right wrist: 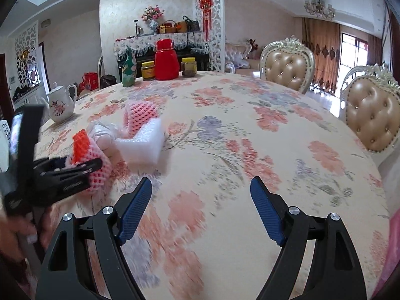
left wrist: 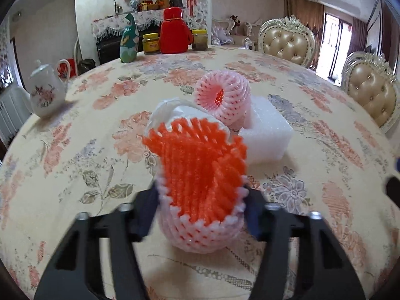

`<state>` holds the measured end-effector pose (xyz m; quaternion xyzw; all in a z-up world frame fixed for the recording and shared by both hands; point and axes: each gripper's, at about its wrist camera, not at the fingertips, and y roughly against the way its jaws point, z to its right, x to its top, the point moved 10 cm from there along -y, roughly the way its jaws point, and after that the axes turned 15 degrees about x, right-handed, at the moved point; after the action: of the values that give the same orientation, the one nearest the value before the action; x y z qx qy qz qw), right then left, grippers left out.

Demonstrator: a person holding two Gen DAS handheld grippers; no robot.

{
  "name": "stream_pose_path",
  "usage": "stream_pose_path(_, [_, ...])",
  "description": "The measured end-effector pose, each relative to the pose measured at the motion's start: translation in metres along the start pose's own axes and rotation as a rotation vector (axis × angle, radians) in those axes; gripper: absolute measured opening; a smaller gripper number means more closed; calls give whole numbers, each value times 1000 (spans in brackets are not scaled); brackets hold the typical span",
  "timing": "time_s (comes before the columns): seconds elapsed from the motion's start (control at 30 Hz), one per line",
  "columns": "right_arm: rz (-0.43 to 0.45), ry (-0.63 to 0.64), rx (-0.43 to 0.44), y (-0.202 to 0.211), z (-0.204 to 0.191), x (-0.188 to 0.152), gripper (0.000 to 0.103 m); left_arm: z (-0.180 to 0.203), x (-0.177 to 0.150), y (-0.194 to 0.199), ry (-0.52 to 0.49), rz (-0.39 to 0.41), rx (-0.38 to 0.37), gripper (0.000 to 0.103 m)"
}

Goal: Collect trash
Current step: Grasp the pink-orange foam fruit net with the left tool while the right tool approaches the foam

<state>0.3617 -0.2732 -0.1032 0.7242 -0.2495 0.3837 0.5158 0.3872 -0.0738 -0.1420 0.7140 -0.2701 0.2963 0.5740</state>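
The pink-and-orange foam fruit net [left wrist: 200, 195] at the near table edge is apparently clamped by the left gripper [left wrist: 201, 210] for collection; the right gripper [right wrist: 201, 207] is held spread, empty, over the floral tablecloth [right wrist: 250, 125]; a white foam block [right wrist: 142, 147] lies farther off.

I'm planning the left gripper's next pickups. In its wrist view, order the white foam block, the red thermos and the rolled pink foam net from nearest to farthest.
1. White foam block, right of the left gripper.
2. Rolled pink foam net, just behind the block.
3. Red thermos, at the table's far edge.

A home dining room: floral-clothed table [right wrist: 250, 130], tufted ornate chairs [right wrist: 287, 67], chandelier [right wrist: 318, 7], teapot [left wrist: 46, 92].
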Motion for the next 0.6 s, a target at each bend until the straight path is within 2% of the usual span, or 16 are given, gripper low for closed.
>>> stream_pose_path(0.03, [-6,-4,5,-7,-2,2,77,-3,1,3,-11,20,4,40])
stream_pose_path(0.13, [-34,-16,23,-37,-11,7,77,-17,7,13,-1,79,31,34])
stream_pose_path(0.23, [-70,-20,39,-65,-23,9,77,-33,18,20,75,89,-9,33])
stream_pose_path(0.37, [-128,-5,60,-101,-42,10,77,-51,27,25,113,129,18,33])
stream_pose_path(0.47, [-137,18,70,-117,-57,16,83,-70,34,28,169,152,41,33])
stream_pose_path(0.6, [-152,39,55,-136,-65,25,83,-84,36,25,207,150,63,33])
